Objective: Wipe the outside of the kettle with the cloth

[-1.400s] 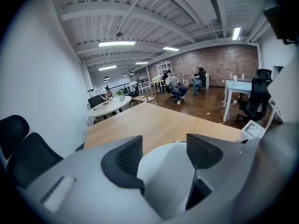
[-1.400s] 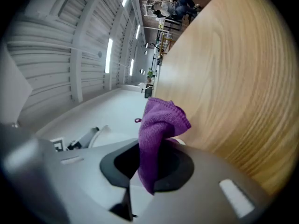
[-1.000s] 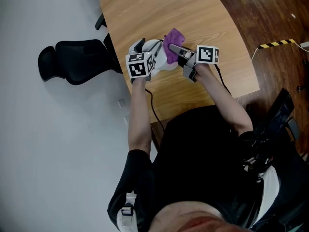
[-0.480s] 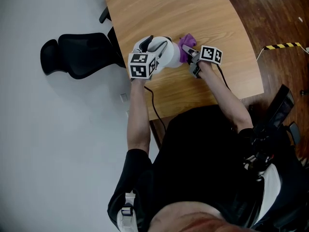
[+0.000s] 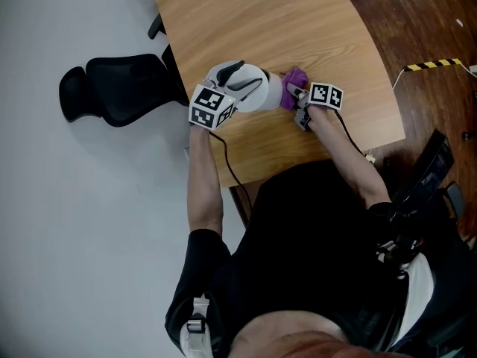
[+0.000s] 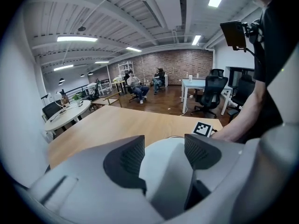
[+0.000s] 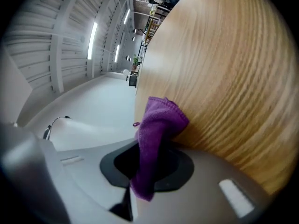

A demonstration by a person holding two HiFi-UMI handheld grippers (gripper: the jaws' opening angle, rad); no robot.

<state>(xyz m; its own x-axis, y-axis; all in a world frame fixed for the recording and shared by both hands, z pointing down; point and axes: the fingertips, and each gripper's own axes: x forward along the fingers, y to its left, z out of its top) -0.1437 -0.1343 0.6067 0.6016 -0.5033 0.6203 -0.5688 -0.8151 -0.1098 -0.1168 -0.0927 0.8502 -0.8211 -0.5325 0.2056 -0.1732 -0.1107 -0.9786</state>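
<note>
The white kettle (image 5: 257, 92) stands on the wooden tabletop (image 5: 298, 21), close to the edge nearest the person and toward its left side. The left tongs (image 5: 228, 100) reach it from the left. In the left gripper view the 2 dark pads (image 6: 122, 160) sit wide apart, and the kettle's white body fills the gap from one pad to the other, so these tongs are clamped on the kettle. A black part crosses the kettle's top in the head view; whether it is the handle or a lid piece cannot be told.

The right tongs (image 5: 300, 104) are closed tight on the purple cloth (image 5: 294, 95). In the right gripper view a fold of the cloth sticks out from between the jaws and bunches up past their tips, with the wood grain behind it. In the head view the cloth sits between the right tongs and the kettle's right side, touching the kettle.

A black chair (image 5: 119, 88) stands on the pale floor (image 5: 74, 237) just left of the tabletop. A strip of yellow-and-black tape (image 5: 428, 66) lies on the dark boards to the right. Far behind the kettle, the left gripper view shows a brick wall (image 6: 173, 64) and 2 seated people (image 6: 135, 85).
</note>
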